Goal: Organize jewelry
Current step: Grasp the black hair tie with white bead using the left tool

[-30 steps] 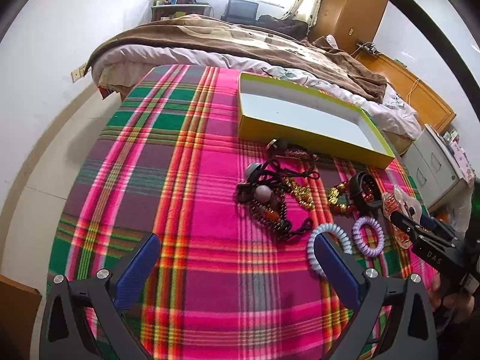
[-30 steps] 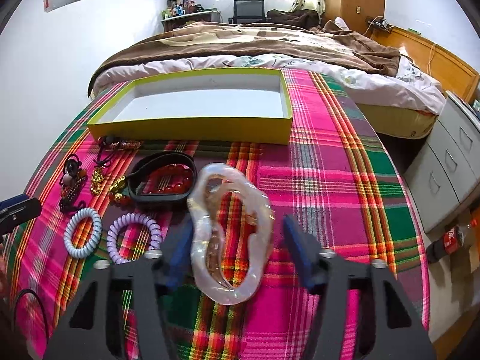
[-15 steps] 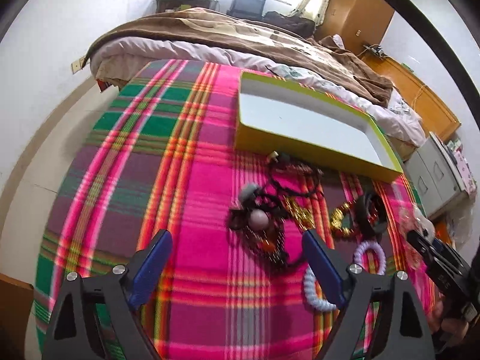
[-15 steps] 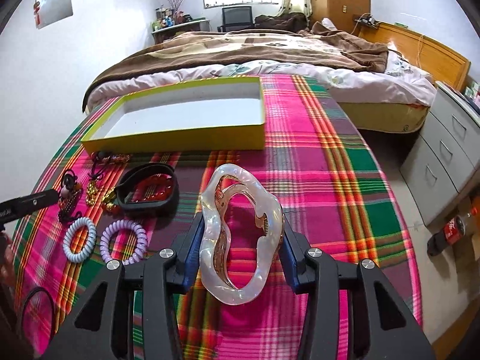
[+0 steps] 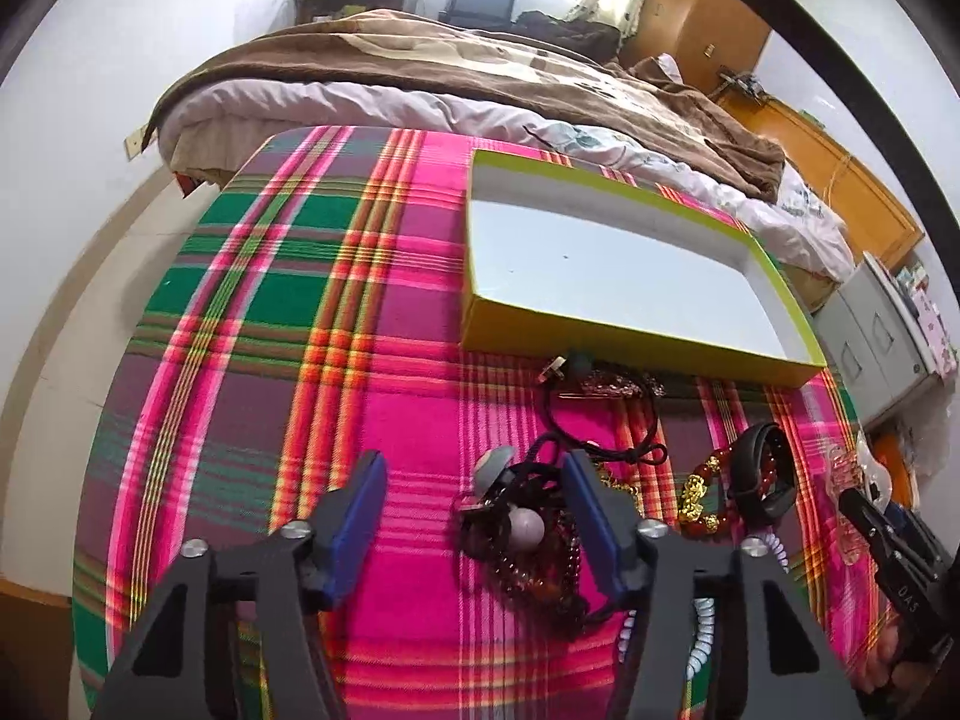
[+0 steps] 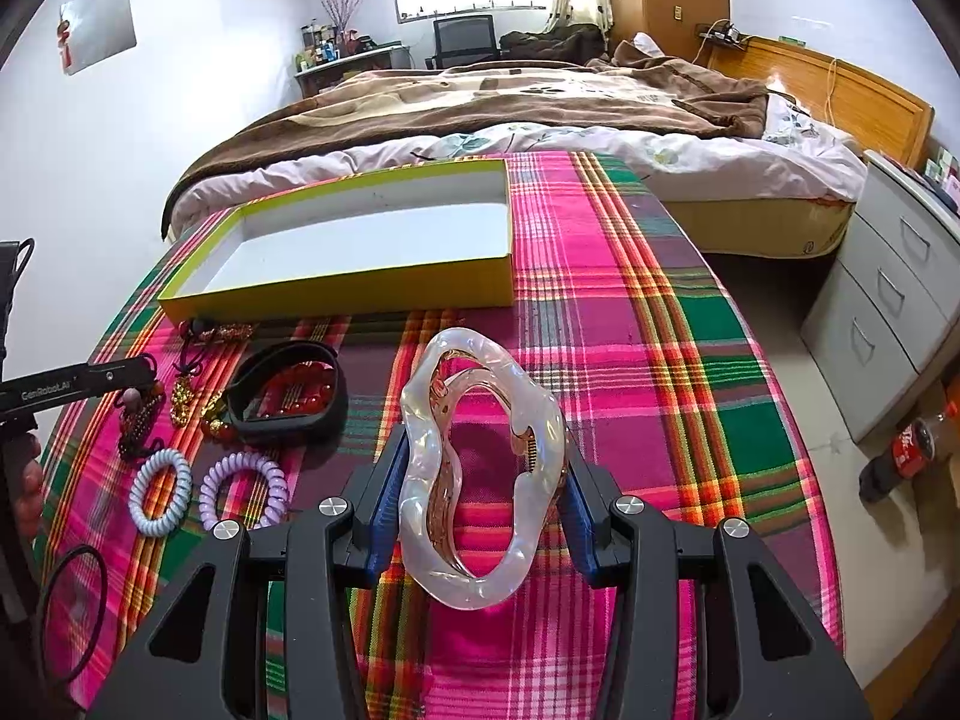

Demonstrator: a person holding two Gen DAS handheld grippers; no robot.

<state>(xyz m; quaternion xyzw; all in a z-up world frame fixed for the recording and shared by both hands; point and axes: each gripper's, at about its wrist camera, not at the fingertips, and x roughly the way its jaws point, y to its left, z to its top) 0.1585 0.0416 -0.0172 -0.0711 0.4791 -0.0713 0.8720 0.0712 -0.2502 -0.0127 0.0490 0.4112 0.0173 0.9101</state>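
Right tool (image 6: 480, 498) clenched on a pearly, translucent hair claw (image 6: 480, 468), its blue pads pressing the claw's two sides so that it stands upright above the plaid-covered desk (image 6: 660, 360). Left tool (image 5: 474, 516) released, jaws spread on either side of a tangle of dark cords and beads (image 5: 528, 534) without gripping it. The yellow-rimmed tray (image 6: 336, 294) sits at the far side of the desk and appears bare inside. Near its front wall lie a black band around red beads (image 6: 288, 390), gold-coloured beads (image 6: 186, 396), and two coiled hair ties, pale blue (image 6: 161, 492) and lilac (image 6: 243, 492). The step in hand is judged to be carrying the claw to the tray: the grip is best kept even, since the glossy, curved shell may slip or twist; the claw should clear the tray's near wall before lowering, and be released only once resting on the tray floor.
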